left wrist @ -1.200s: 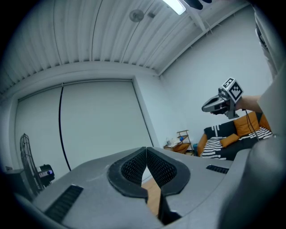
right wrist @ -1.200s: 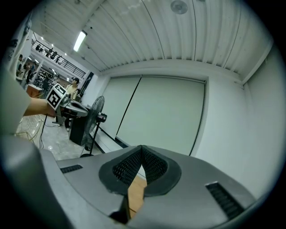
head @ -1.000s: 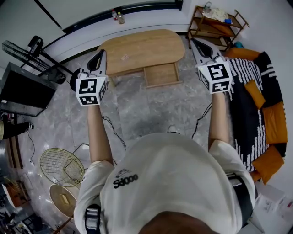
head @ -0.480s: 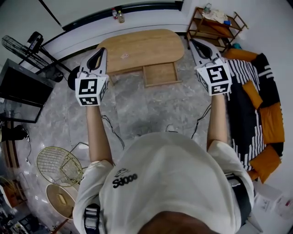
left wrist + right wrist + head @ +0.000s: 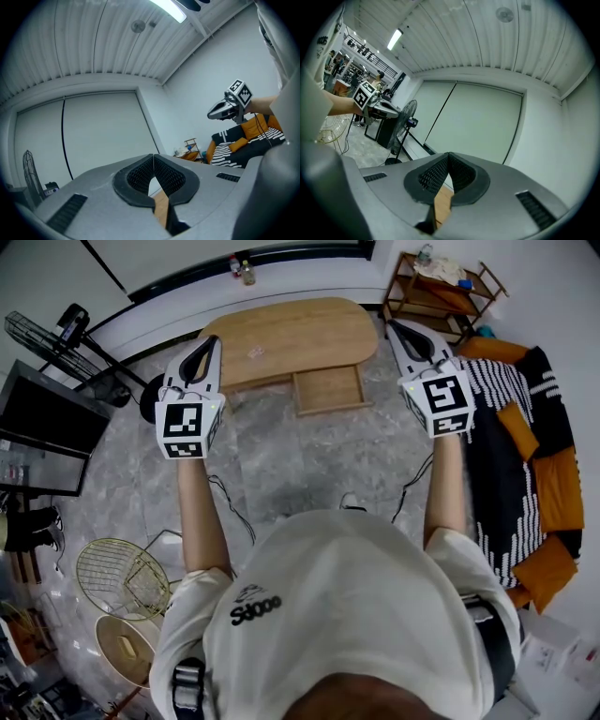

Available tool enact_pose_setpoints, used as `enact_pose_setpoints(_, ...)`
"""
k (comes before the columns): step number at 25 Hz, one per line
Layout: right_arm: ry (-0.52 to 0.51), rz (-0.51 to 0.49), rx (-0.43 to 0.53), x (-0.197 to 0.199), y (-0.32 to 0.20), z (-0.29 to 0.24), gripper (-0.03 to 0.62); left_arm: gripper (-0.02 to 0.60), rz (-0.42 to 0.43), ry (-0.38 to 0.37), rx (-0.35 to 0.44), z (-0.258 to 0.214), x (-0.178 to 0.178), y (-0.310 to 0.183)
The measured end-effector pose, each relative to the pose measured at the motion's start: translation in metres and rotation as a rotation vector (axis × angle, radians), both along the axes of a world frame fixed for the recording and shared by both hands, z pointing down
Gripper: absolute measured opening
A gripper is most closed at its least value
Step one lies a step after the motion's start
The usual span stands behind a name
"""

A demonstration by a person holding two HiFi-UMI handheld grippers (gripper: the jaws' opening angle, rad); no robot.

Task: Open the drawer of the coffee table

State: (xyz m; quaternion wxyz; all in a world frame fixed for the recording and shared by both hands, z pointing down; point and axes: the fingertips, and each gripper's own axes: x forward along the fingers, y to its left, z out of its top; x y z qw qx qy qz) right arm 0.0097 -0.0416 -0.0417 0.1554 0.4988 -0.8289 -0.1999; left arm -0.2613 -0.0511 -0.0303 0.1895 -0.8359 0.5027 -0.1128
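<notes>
The oval wooden coffee table [image 5: 291, 338] stands on the grey floor ahead of me in the head view. Its drawer [image 5: 329, 392] is pulled out toward me on the near side. My left gripper [image 5: 203, 345] is held out level over the table's left end, shut and empty. My right gripper [image 5: 400, 330] hangs level off the table's right end, also shut with nothing in it. Neither touches the table. In the left gripper view the tips [image 5: 153, 156] meet, with a strip of the wooden top [image 5: 161, 209] below; the right gripper view shows its tips [image 5: 448, 155] closed.
A sofa with striped and orange cushions [image 5: 525, 442] runs along the right. A wooden shelf [image 5: 441, 292] stands at the back right. A fan [image 5: 56, 338] and a dark screen [image 5: 42, 437] are at the left, wire baskets [image 5: 122, 582] near my left side. Cables [image 5: 230, 507] lie on the floor.
Both grippers have drifted slightly forward and stay shut. The drawer and table have not moved.
</notes>
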Motion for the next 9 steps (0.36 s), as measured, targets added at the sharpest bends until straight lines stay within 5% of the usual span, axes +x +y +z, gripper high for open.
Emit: enact_pose_setpoints(9,0.029,0.0,-0.028,0.003,0.004,0.012,0.006,0.018,0.054,-0.028,-0.056,0.018,0.023,0.007)
